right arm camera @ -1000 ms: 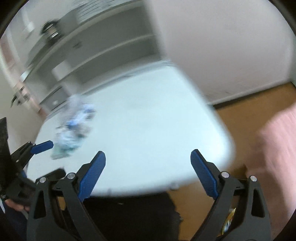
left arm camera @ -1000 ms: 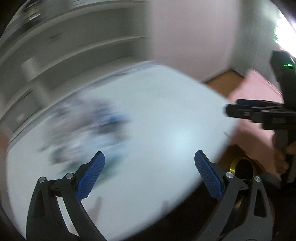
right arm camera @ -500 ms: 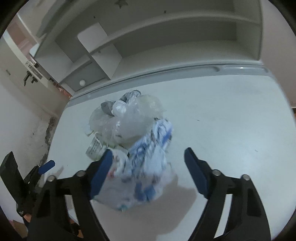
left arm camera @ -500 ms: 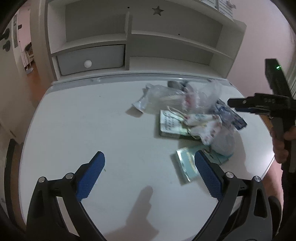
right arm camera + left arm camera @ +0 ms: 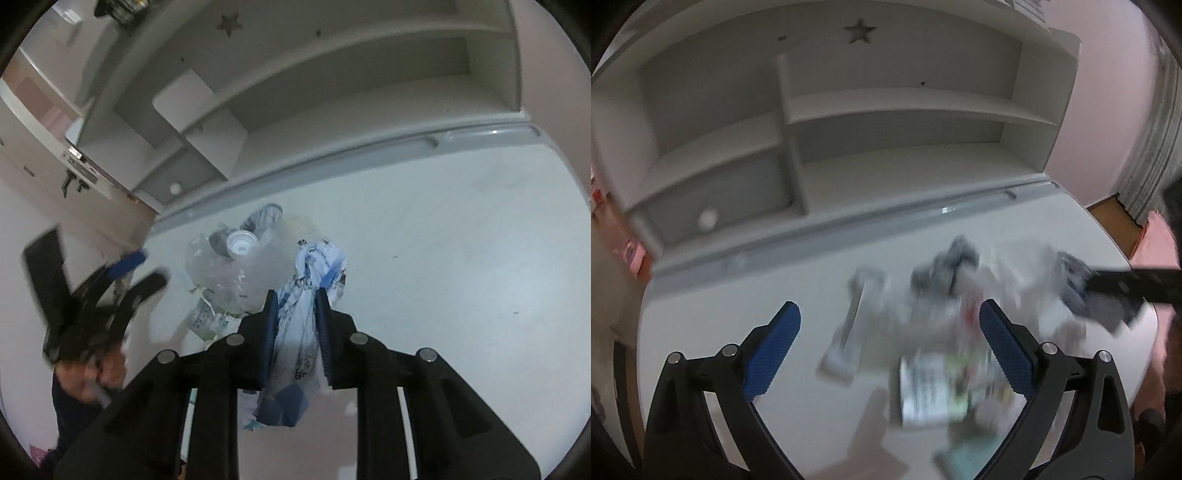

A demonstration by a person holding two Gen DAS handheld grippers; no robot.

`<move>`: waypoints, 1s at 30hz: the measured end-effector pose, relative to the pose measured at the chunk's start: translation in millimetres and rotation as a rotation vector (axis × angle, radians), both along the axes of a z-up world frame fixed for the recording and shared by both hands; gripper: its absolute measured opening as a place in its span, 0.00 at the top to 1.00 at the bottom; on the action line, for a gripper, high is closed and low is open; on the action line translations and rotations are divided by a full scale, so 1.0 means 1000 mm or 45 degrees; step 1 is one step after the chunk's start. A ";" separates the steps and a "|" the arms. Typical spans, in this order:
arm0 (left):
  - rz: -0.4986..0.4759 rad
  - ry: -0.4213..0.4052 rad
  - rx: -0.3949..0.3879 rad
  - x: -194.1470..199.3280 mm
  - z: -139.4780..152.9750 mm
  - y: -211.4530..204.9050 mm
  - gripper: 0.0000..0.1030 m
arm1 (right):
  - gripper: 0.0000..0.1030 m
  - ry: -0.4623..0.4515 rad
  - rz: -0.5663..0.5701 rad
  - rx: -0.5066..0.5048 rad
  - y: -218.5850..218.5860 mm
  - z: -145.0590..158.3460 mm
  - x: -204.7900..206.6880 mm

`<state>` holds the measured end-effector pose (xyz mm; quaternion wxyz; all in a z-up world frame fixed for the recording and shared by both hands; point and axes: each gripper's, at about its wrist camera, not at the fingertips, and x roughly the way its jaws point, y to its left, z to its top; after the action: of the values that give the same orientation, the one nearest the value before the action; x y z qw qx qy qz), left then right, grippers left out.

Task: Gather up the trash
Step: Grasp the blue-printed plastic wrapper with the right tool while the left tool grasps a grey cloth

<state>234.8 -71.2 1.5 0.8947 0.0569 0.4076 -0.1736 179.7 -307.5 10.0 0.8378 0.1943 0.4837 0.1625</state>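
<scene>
Right gripper (image 5: 294, 325) clamped on a blue-printed white wrapper (image 5: 308, 295); left gripper (image 5: 889, 349) spread wide with nothing between its pads.

The right jaws have just been closing and now pinch the wrapper at lower centre of the right wrist view, lifted just beside the trash pile (image 5: 243, 266): a crumpled clear bag (image 5: 221, 269), a white cap (image 5: 242, 242) and printed packets, all on the white desk (image 5: 443, 258). In the left wrist view the pile is blurred at centre right, between and beyond the blue pads (image 5: 772, 354). A grey shelf unit (image 5: 886, 110) with a star cut-out (image 5: 860, 30) and a knobbed drawer (image 5: 713, 206) backs the desk; pink wall at upper right, wooden floor at right edge.
</scene>
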 end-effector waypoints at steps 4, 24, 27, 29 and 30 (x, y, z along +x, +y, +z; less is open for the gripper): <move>-0.094 0.092 0.020 0.044 -0.008 -0.039 0.08 | 0.80 -0.021 -0.017 0.032 -0.024 0.009 -0.010; 0.009 -0.004 0.079 0.052 0.022 -0.077 0.93 | 0.79 -0.097 -0.138 0.026 -0.084 0.012 -0.057; 0.058 -0.085 0.027 0.031 0.054 -0.069 0.93 | 0.79 -0.129 -0.178 0.010 -0.093 0.022 -0.070; 0.036 -0.084 0.006 0.016 0.065 -0.074 0.93 | 0.79 -0.146 -0.208 0.000 -0.103 0.026 -0.085; 0.018 -0.073 0.003 0.006 0.069 -0.077 0.93 | 0.79 -0.153 -0.228 -0.010 -0.108 0.028 -0.094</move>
<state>240.8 -148.3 70.5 0.9072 0.0600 0.3823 -0.1652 85.5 -415.7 37.8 0.8772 0.2235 0.4139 0.0965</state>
